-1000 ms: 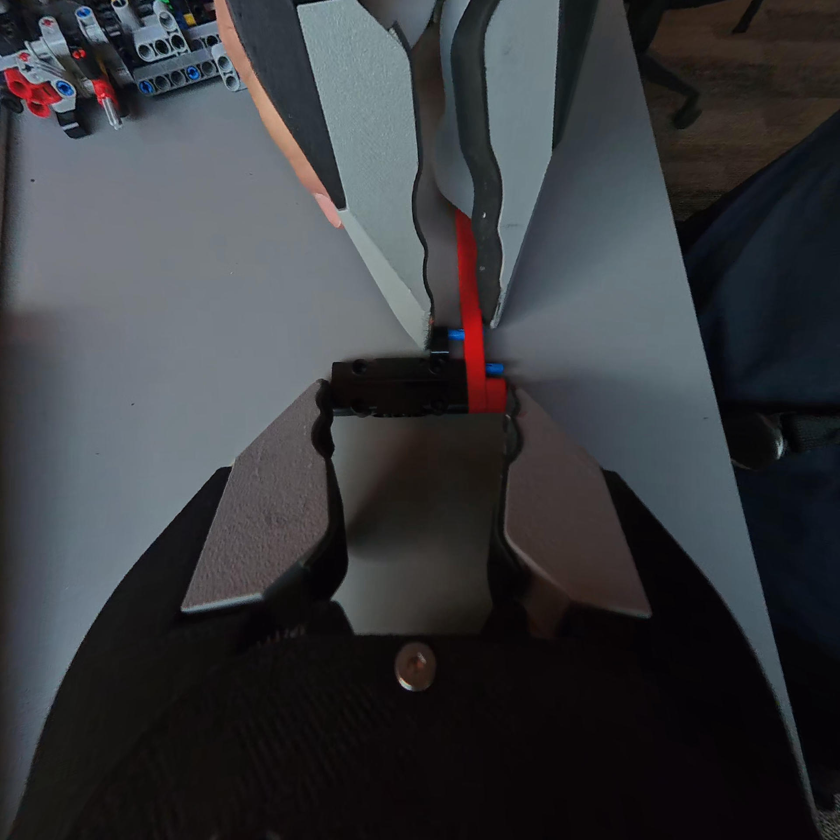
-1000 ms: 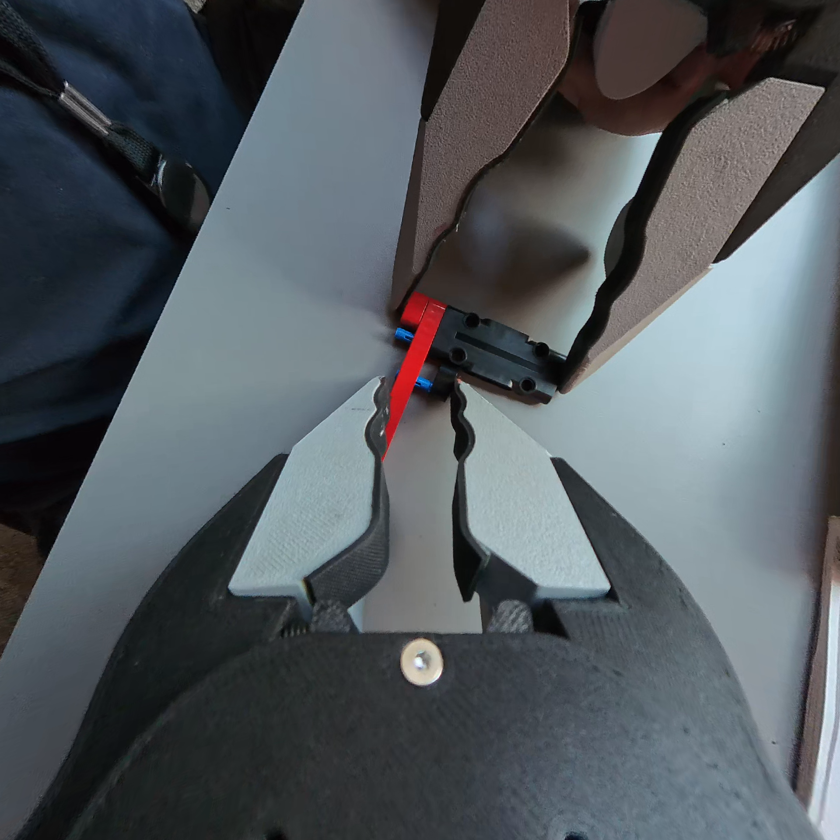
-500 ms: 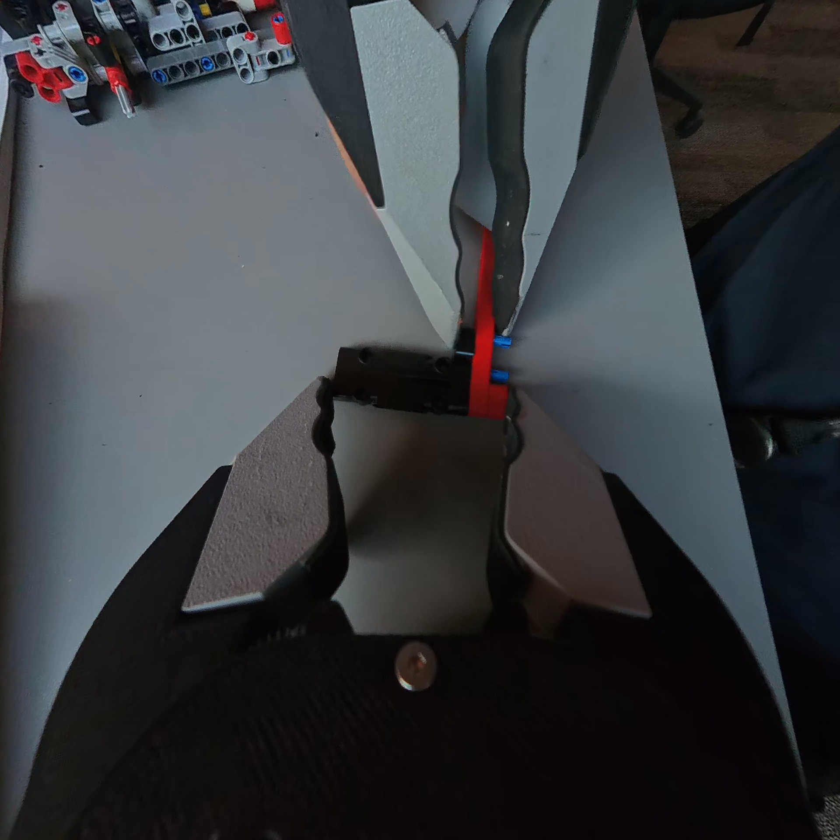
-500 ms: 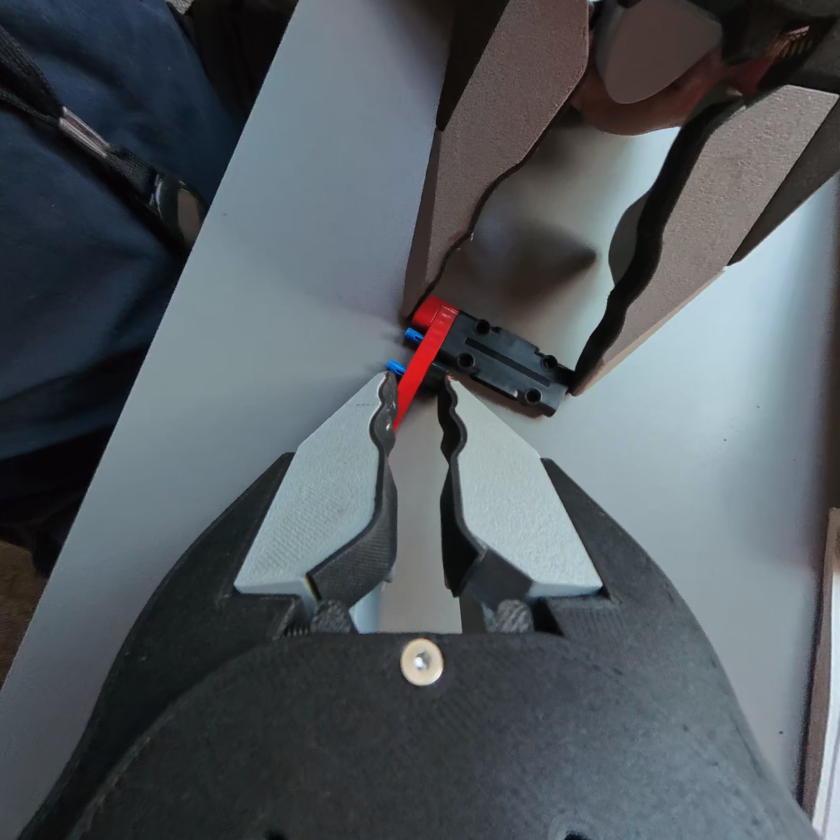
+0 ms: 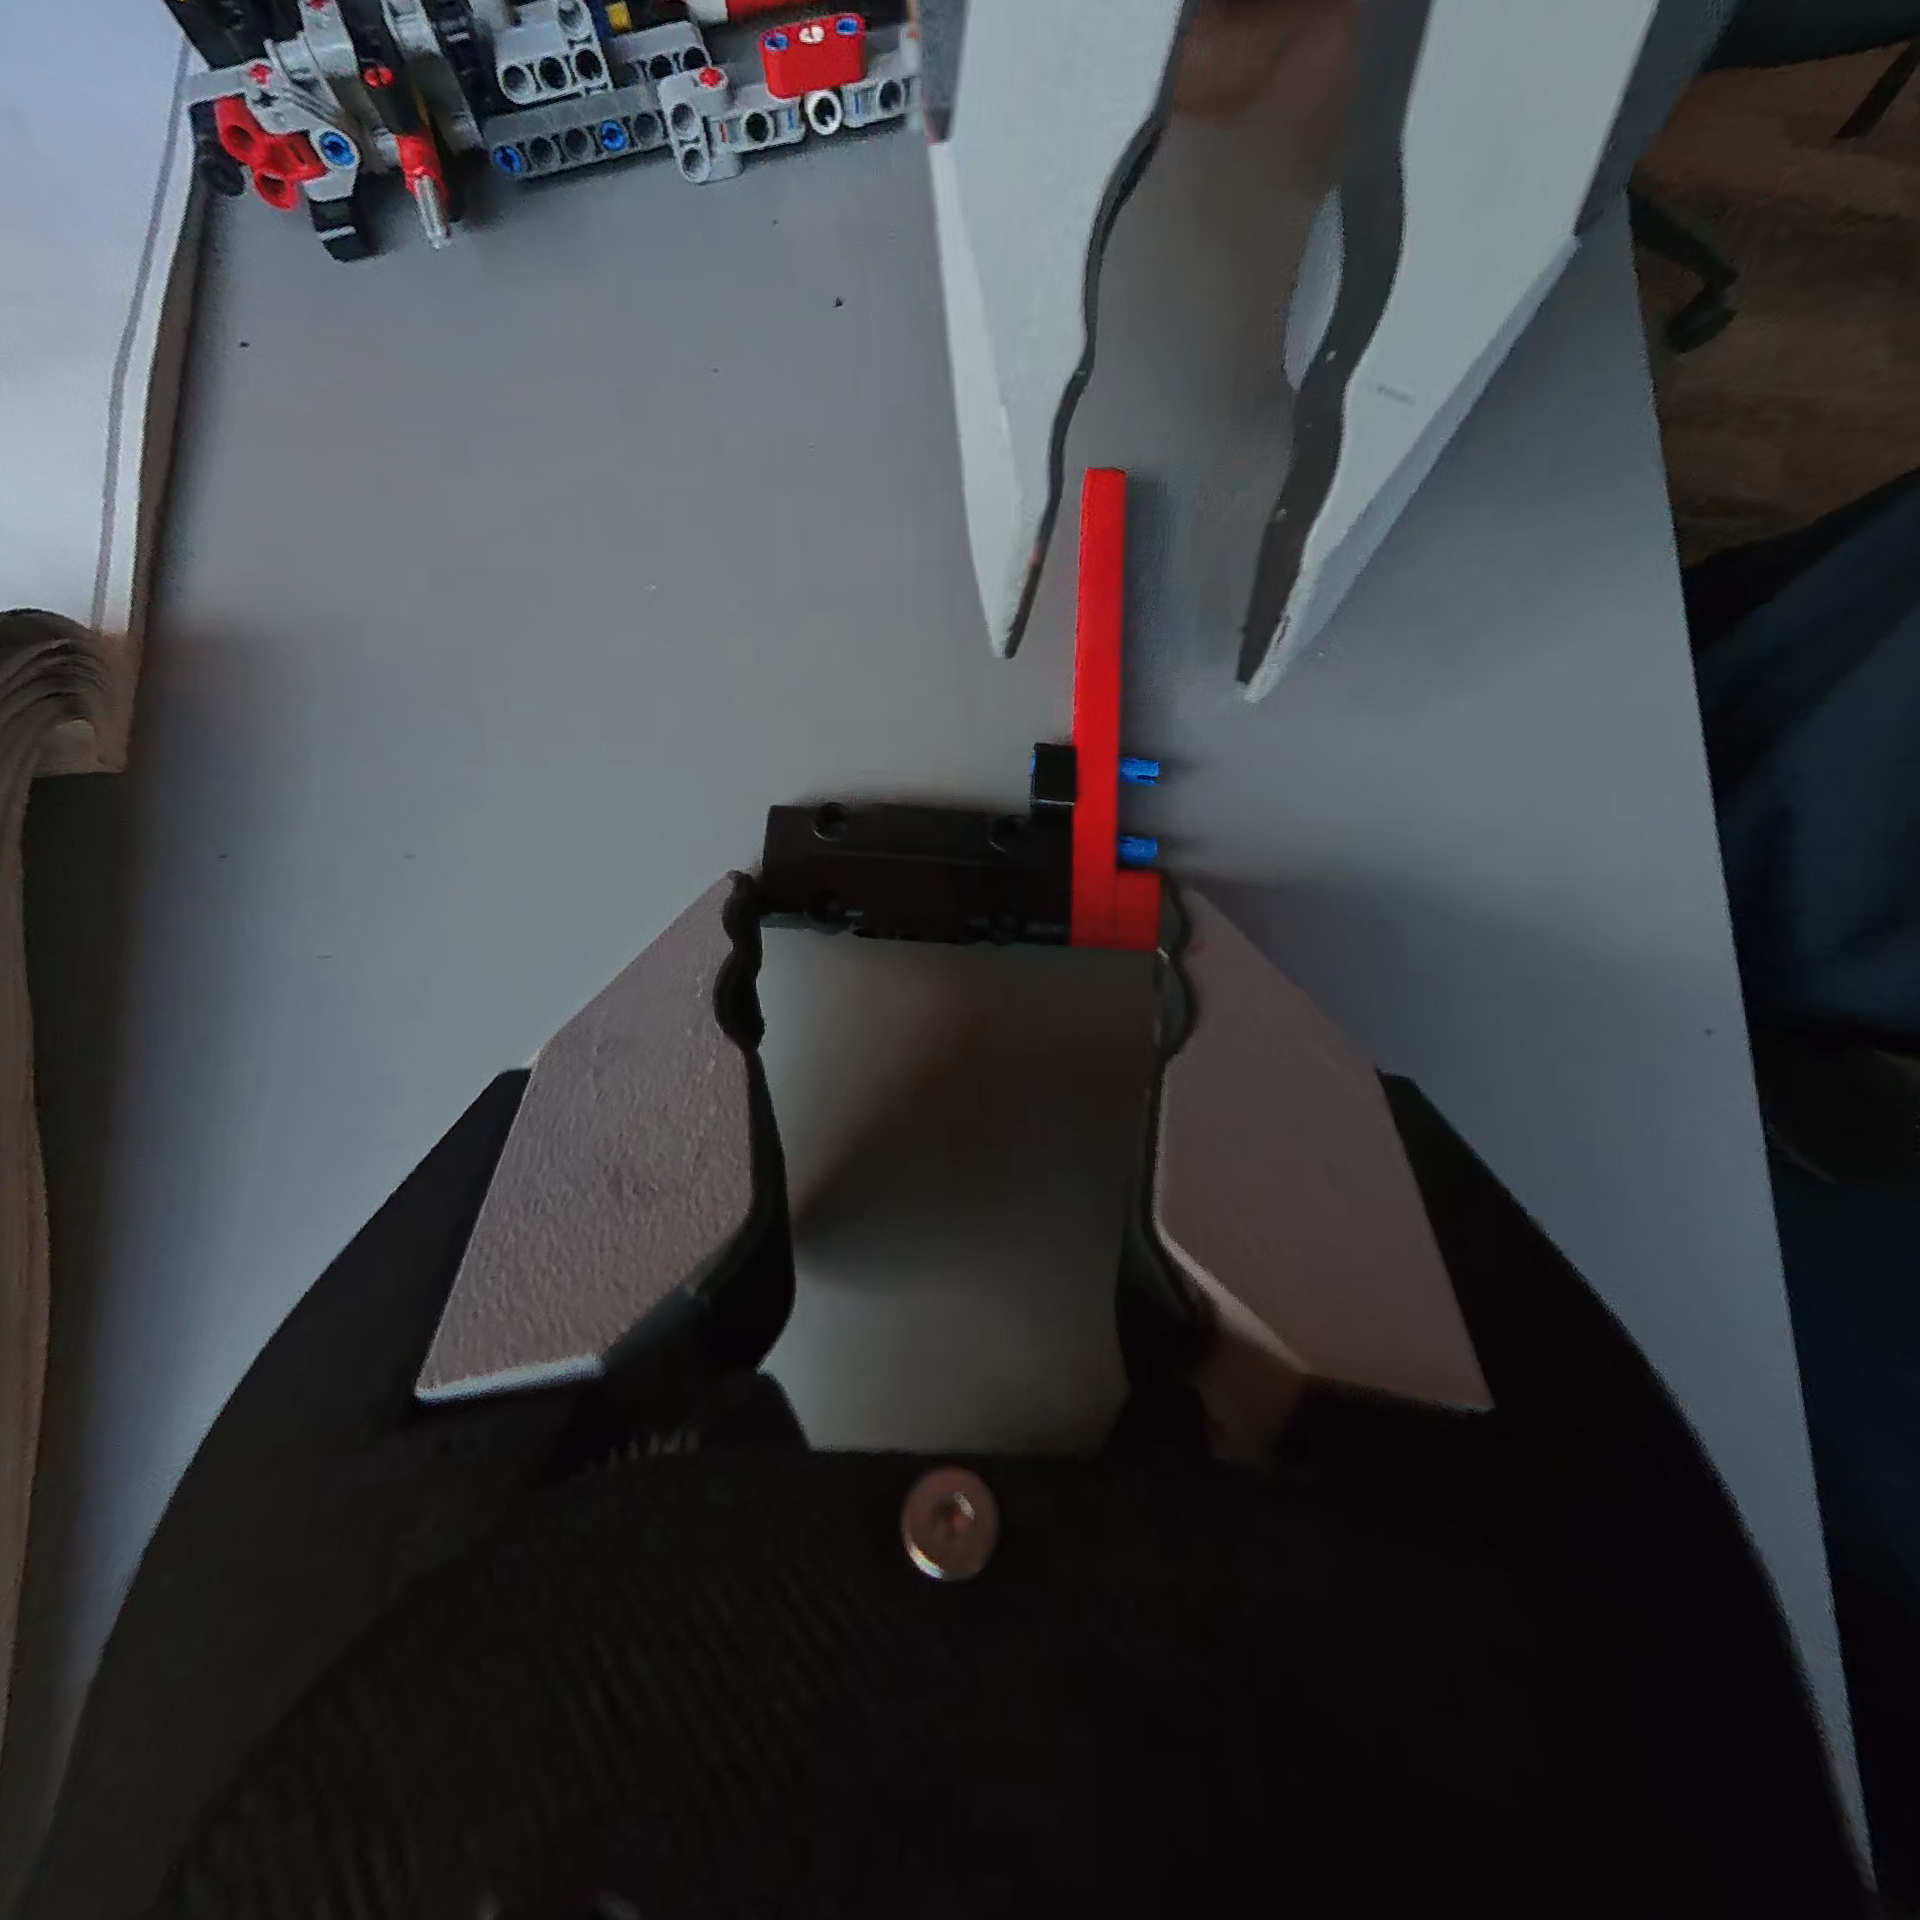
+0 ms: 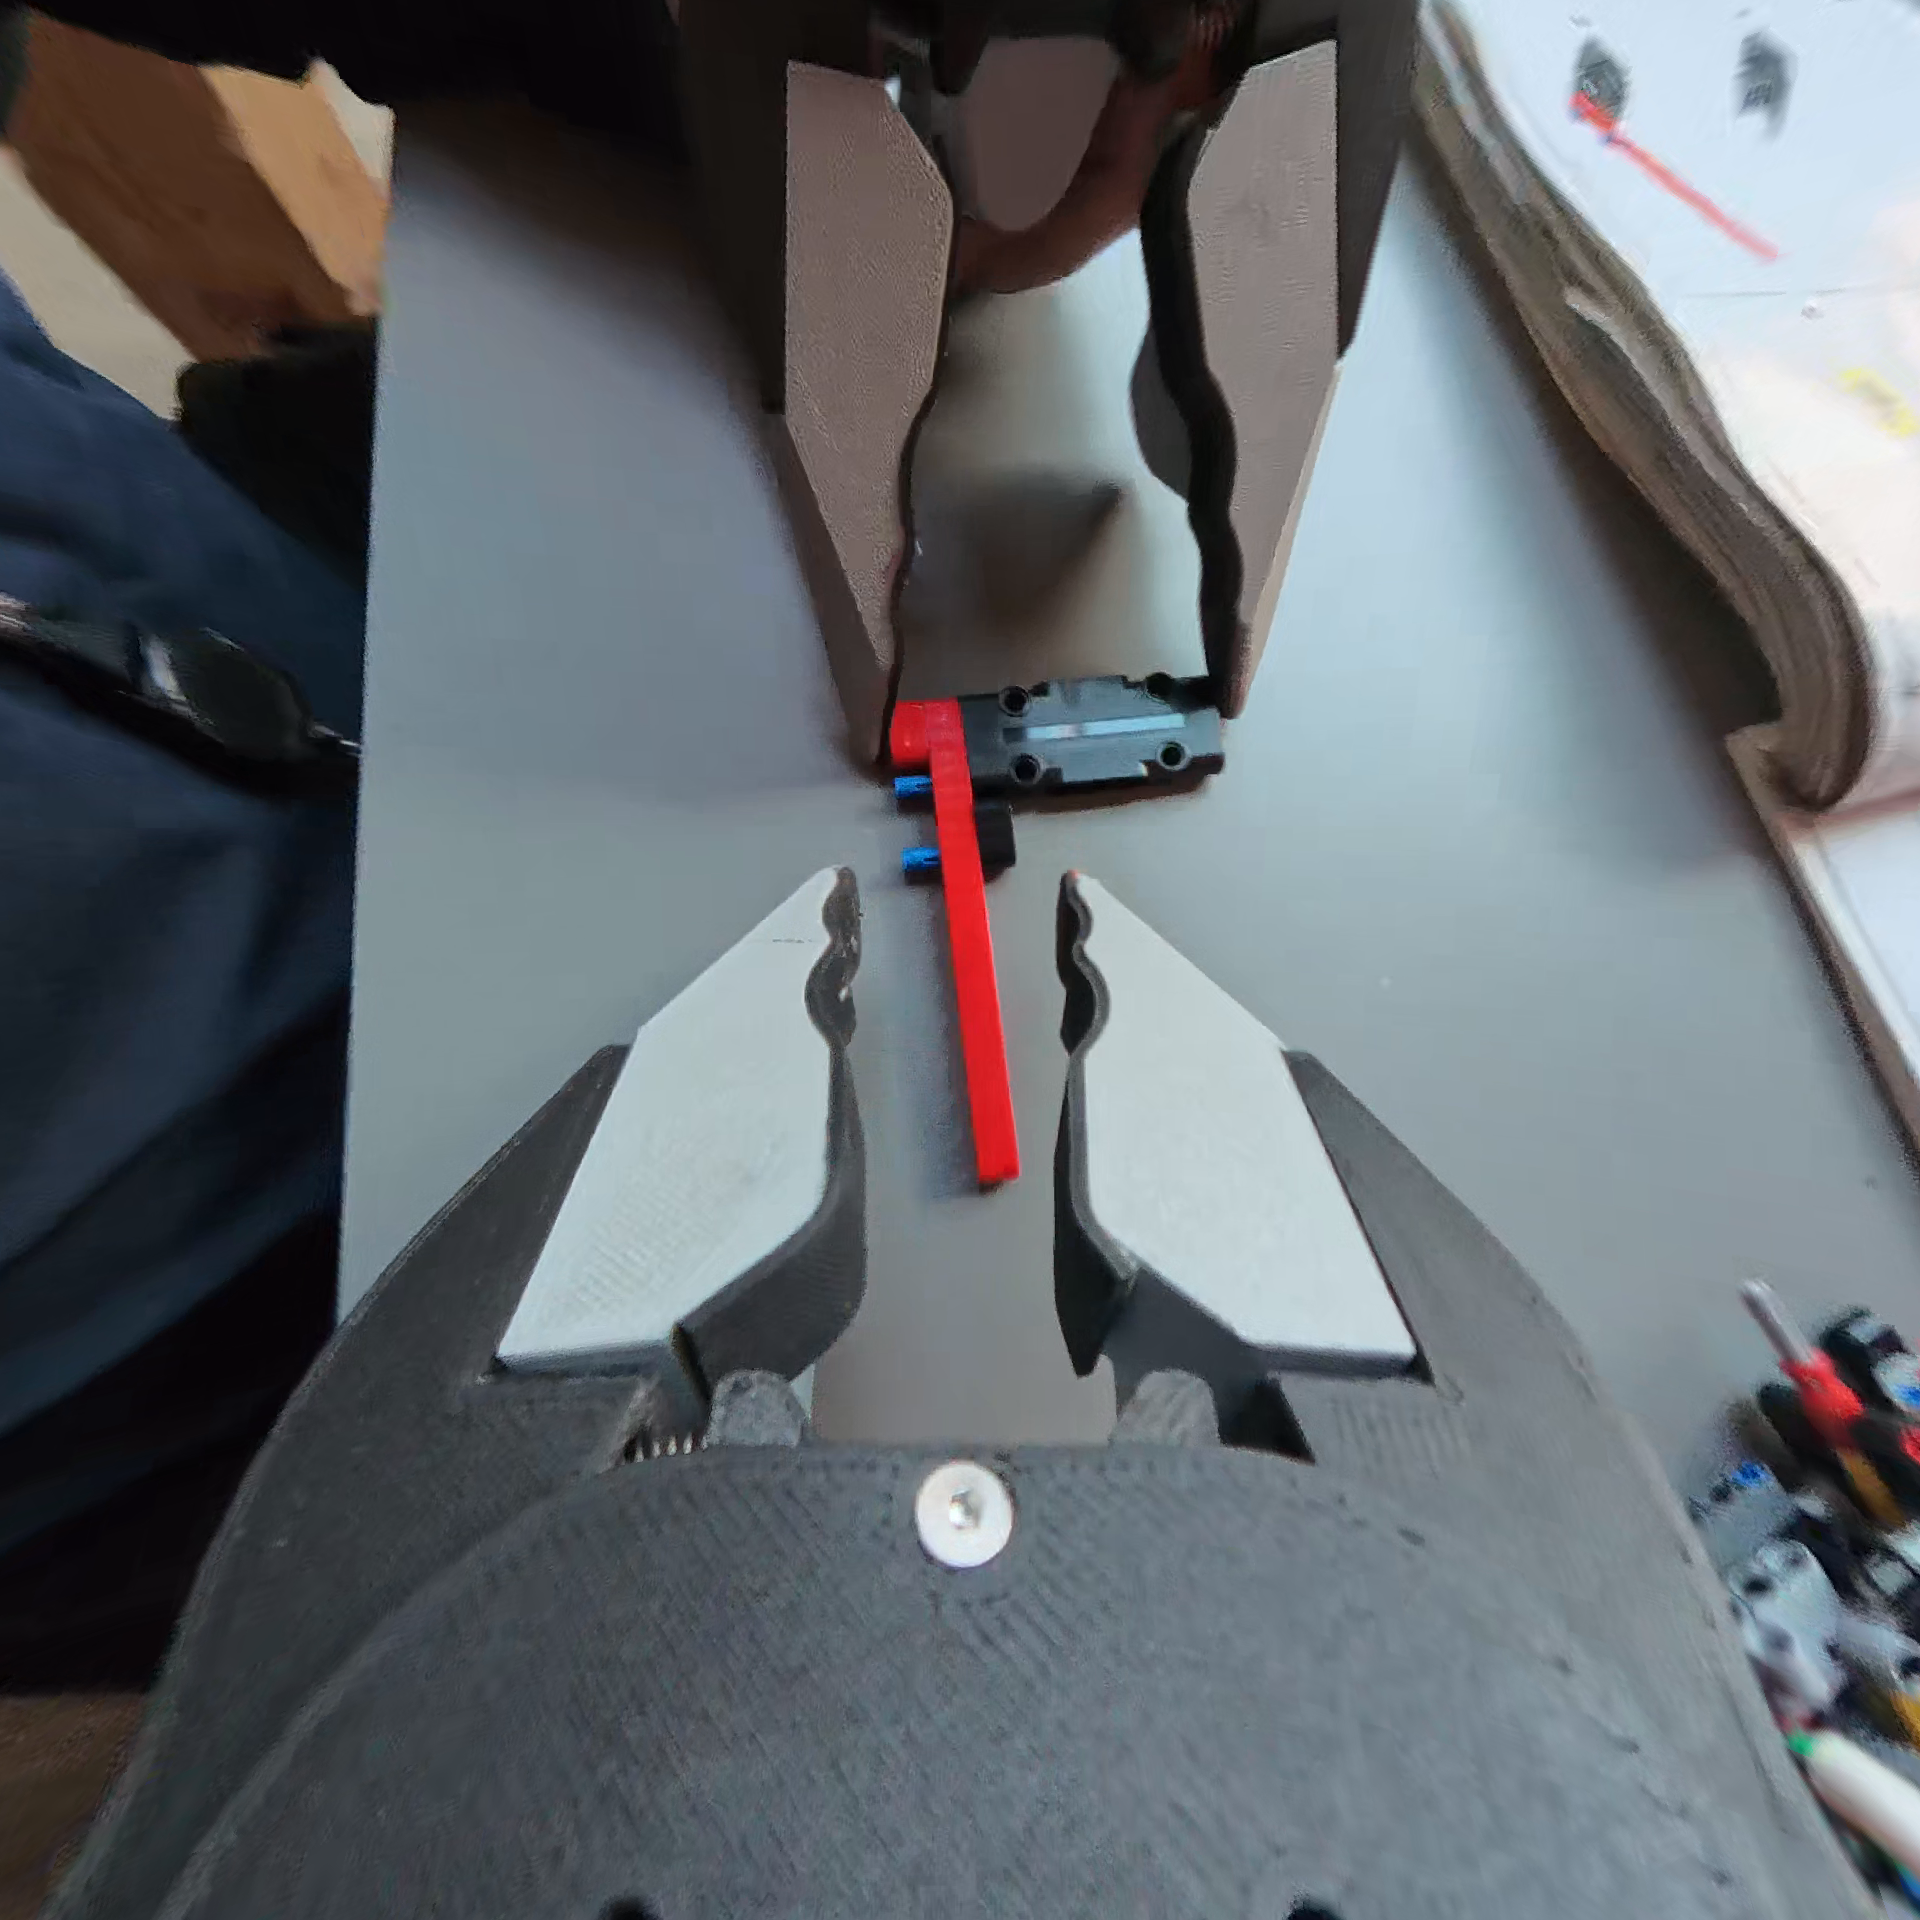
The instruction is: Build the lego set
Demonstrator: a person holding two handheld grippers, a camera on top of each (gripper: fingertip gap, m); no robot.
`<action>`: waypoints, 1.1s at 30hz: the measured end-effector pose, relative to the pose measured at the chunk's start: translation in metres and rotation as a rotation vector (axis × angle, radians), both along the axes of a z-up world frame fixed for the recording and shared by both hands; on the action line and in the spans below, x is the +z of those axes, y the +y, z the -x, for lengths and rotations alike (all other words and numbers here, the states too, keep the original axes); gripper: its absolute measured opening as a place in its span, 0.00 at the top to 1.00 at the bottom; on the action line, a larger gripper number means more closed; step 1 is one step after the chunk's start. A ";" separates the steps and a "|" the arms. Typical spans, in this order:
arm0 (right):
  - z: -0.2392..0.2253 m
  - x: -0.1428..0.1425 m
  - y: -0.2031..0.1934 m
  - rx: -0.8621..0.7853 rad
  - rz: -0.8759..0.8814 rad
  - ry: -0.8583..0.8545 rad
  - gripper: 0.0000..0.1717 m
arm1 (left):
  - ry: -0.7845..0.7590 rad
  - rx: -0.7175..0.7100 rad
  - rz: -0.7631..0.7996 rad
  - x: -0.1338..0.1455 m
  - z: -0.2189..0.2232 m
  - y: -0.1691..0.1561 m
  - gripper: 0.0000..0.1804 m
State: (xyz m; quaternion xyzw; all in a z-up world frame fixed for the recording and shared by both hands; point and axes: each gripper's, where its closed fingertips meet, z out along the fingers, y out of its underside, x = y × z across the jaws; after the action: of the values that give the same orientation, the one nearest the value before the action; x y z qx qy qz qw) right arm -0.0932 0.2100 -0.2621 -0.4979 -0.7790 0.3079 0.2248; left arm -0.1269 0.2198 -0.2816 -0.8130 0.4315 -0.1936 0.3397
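My left gripper (image 5: 956, 914) is shut on a black block (image 5: 914, 873) with a red piece at its end. One pad presses the black end and the other the red end, low over the grey table (image 5: 468, 623). A long red beam (image 5: 1099, 644) is fixed to the block by two blue pins (image 5: 1141, 770) and sticks out toward my right gripper (image 5: 1127, 665). In the right wrist view, my right gripper (image 6: 961, 883) is open. The red beam (image 6: 977, 1018) lies between its pads with a gap on each side. The left gripper (image 6: 1049, 707) grips the block (image 6: 1091, 732) there too.
A pile of grey, red and black building parts (image 5: 540, 104) lies at the table's far end and also shows in the right wrist view (image 6: 1829, 1507). A person in dark blue clothing (image 6: 156, 831) sits along one table edge. A brown carved edge (image 6: 1662, 416) borders the other side.
My right gripper was closed on the red beam at the block. It has opened, let go of the beam and drawn back. The left gripper still holds the block.
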 end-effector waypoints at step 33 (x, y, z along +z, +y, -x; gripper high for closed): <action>0.003 0.086 0.055 -0.428 -0.045 0.744 0.86 | -0.228 0.251 -0.444 0.073 0.040 -0.012 0.68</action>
State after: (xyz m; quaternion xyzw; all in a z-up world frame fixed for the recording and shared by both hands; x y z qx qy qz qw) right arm -0.0960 0.2650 -0.1763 -0.4983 -0.5304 0.3958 0.5601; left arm -0.1672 0.2074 -0.2083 -0.7385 0.3184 -0.1408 0.5774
